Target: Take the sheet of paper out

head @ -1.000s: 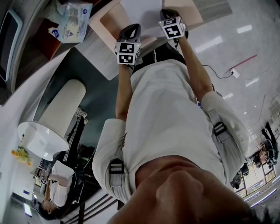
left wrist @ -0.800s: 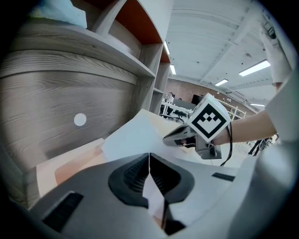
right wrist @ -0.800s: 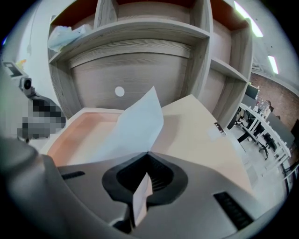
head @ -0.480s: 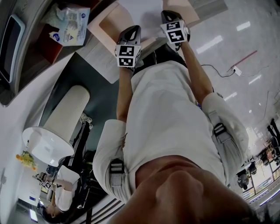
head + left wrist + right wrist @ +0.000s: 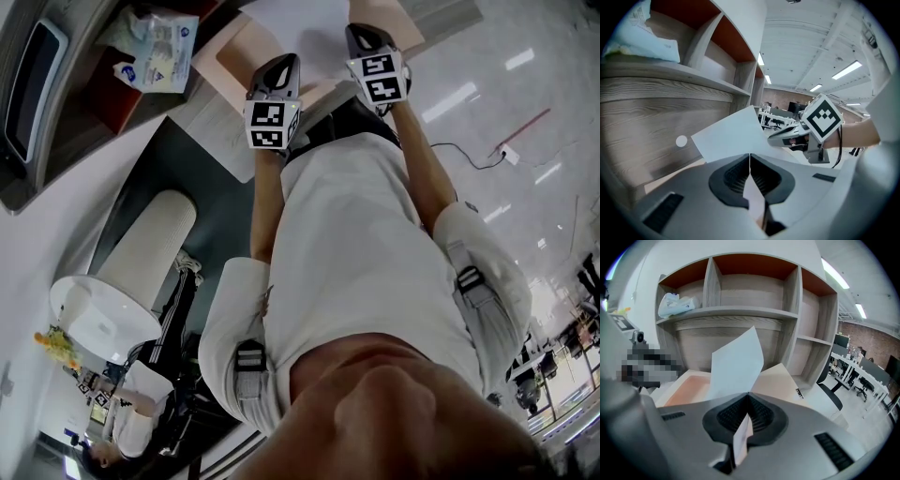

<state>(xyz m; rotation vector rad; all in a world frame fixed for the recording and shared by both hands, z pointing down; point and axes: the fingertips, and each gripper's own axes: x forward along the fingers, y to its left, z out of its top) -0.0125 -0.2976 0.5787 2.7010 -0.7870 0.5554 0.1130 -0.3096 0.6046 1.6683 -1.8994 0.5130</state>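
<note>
Now left gripper (image 5: 749, 157), right gripper (image 5: 748, 397) each pinched on sheet of paper (image 5: 738, 363) edge (open box (image 5: 689, 385) beyond, shelf unit (image 5: 740, 312) behind).

Between left gripper (image 5: 749, 158) and right gripper (image 5: 749, 398), sheet of paper (image 5: 736, 363) over the box (image 5: 686, 386); shelf unit (image 5: 790, 310) behind, packet (image 5: 675, 304) on it.

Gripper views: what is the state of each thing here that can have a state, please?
sheet of paper: held by both grippers, curved.
left gripper: shut on the sheet of paper.
right gripper: shut on the sheet of paper.
box: open.
tissue pack: lying on the shelf, upper left compartment.
</note>
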